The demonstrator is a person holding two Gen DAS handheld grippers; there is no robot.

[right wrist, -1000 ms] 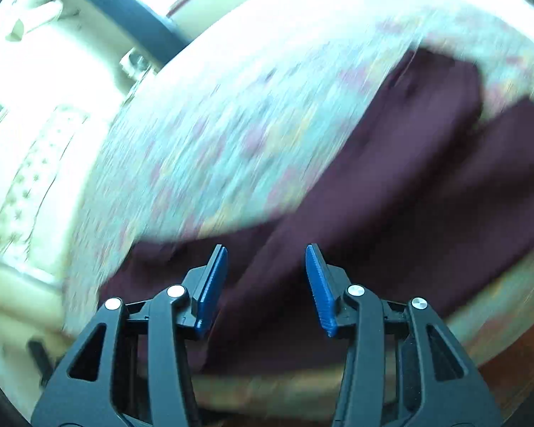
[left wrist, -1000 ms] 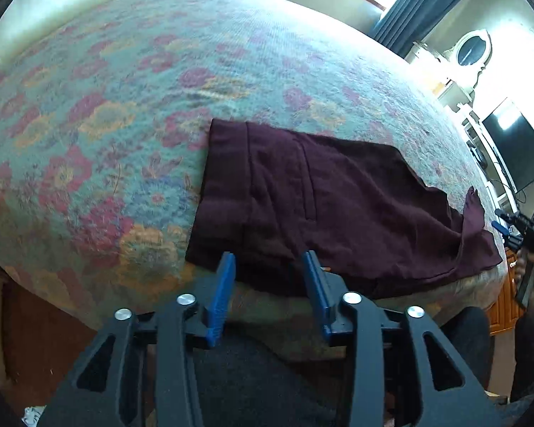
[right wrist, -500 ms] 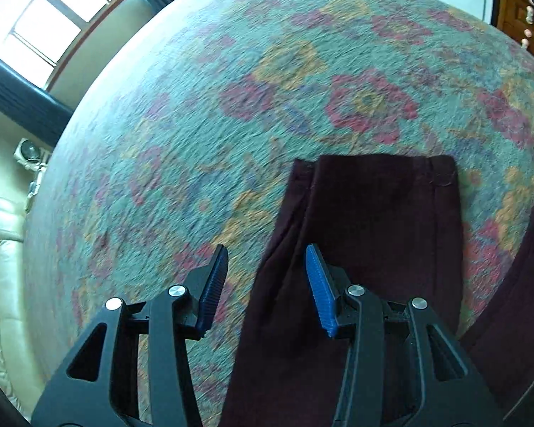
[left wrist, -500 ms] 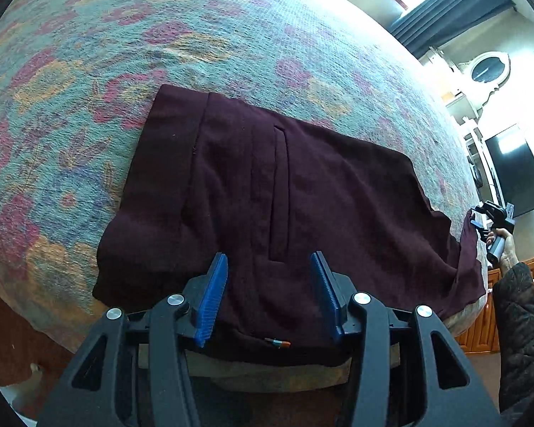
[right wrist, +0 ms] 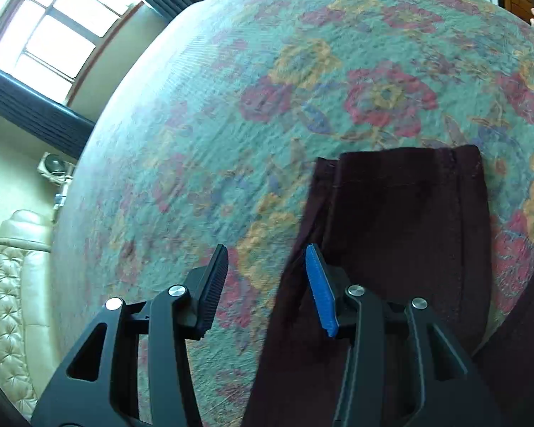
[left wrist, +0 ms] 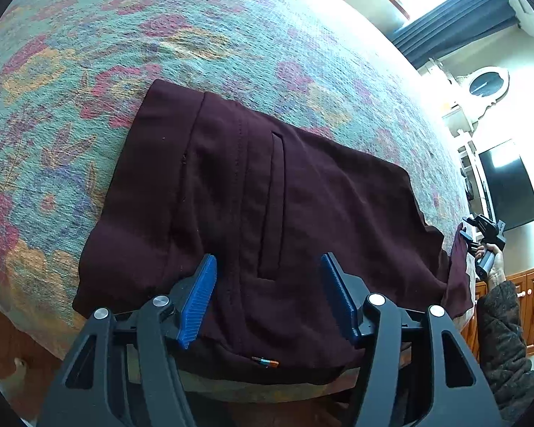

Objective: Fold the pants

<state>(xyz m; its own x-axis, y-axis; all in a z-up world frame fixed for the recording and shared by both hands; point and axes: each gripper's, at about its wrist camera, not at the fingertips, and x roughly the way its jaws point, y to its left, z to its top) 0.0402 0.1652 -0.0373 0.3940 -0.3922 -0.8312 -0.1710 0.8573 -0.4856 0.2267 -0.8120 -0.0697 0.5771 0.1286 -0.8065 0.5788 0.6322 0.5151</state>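
Dark maroon pants [left wrist: 267,195] lie flat on a floral bedspread [left wrist: 195,35], waist end near the front edge. My left gripper [left wrist: 267,259] hovers over the waist, its jaws opening, with the pocket slit between the blue pads [left wrist: 199,295]; nothing is pinched. At the far right, a hand holds my right gripper [left wrist: 482,231] by the leg end. In the right wrist view the leg hem [right wrist: 402,220] lies flat. My right gripper [right wrist: 267,249] is over the leg's left edge, jaws closing slightly, and the pads are not pressing on the cloth.
The bedspread [right wrist: 267,89] stretches wide beyond the pants. A dark TV [left wrist: 509,185] and wooden cabinets [left wrist: 530,302] stand to the right. A cream tufted sofa [right wrist: 14,284] and a window [right wrist: 46,28] are to the left in the right wrist view. A person's sleeve [left wrist: 502,338] is at the lower right.
The left gripper came down closer over the waist and its jaws widened. The right wrist view swung from a blurred sweep across the pants to the leg hem and stays there.
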